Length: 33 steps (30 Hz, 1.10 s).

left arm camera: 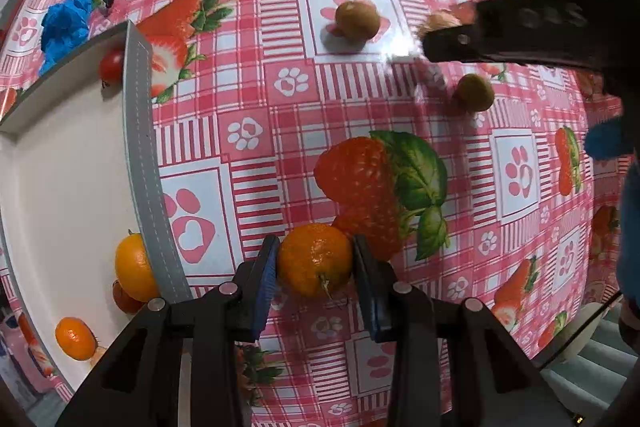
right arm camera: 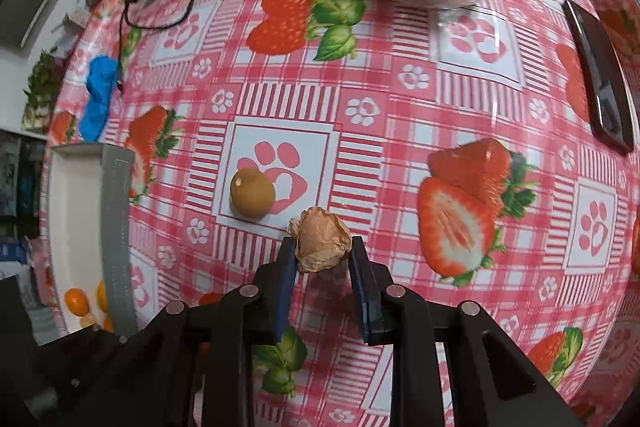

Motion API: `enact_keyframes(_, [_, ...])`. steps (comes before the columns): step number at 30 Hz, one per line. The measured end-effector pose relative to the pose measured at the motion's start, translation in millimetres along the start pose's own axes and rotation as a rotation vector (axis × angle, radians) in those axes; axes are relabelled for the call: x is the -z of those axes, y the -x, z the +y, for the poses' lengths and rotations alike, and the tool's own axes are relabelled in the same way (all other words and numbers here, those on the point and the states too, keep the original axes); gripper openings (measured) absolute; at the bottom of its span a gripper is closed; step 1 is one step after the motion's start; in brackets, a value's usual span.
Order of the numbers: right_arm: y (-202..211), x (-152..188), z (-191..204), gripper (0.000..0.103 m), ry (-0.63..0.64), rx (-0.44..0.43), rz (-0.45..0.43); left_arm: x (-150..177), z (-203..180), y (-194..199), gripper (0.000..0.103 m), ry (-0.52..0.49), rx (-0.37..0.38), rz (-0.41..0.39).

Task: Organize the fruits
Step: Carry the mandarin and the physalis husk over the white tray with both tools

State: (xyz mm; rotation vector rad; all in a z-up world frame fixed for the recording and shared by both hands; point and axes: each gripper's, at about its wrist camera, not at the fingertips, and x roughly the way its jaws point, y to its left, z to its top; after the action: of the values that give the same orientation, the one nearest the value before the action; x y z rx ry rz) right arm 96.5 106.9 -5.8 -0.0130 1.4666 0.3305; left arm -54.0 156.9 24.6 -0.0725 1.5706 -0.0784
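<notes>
The left tool (left arm camera: 315, 261) is clamped on an orange (left arm camera: 315, 259) above the bench (left arm camera: 460, 267), just beside the white tray (left arm camera: 138, 131) (which already carries small oranges and a tomato). The right tool (right arm camera: 322, 247) is clamped on a papery, husked fruit (right arm camera: 322, 245) near a brown round fruit (right arm camera: 252, 191).

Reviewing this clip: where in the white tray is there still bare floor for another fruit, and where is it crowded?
The white tray has bare floor through its middle, between the red tomato in the far corner and the orange fruit against the grey wall. The near end is crowded: that fruit, a darker one under it and a small orange one.
</notes>
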Motion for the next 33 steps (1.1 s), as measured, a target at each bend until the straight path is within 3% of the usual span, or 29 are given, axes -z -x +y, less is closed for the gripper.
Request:
enact_keyframes(15, [59,59,5,0.028,-0.040,-0.047,-0.026,20,23,70,0.040,-0.009,0.025,-0.072])
enact_keyframes(24, [75,79,47,0.028,0.010,-0.046,-0.020,46,58,96,0.040,0.033,0.000,-0.112])
enact_keyframes(33, [84,77,101,0.028,0.093,-0.044,-0.028,64,104,111,0.040,0.098,-0.031,-0.142])
